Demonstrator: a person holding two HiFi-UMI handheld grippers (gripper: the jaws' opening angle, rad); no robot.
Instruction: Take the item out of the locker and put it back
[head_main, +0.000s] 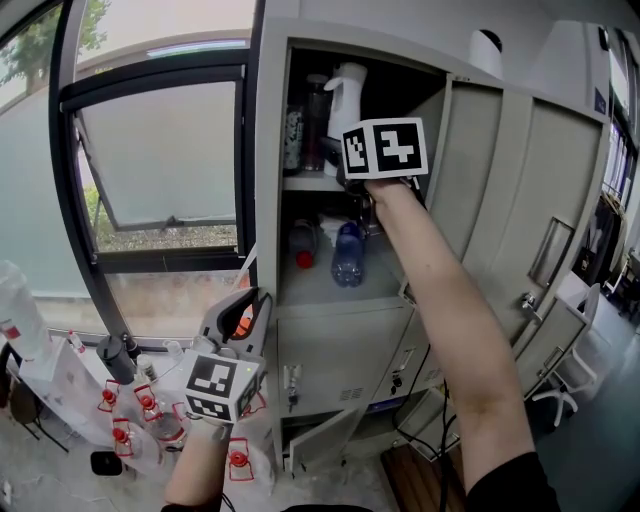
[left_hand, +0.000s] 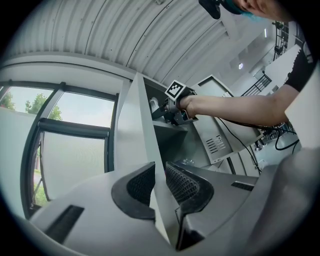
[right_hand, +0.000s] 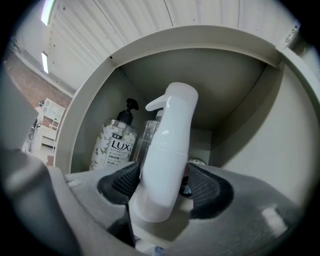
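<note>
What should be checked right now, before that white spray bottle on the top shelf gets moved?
1. White spray bottle stands between the right hand-held gripper jaws: ok.
2. Both pads pressed on the bottle: not ok, a gap shows at the right-side pad.
3. Locker door clamped by the left hand-held gripper and open: ok.
4. LUX pump bottle outside the jaws, behind and to the left: ok.
5. Spray bottle's base resting on the shelf: cannot tell, hidden.

"LUX BOTANICALS" on the patterned pump bottle (right_hand: 114, 146) left of and behind the right claw (right_hand: 164, 186), smaller print below unreadable
</note>
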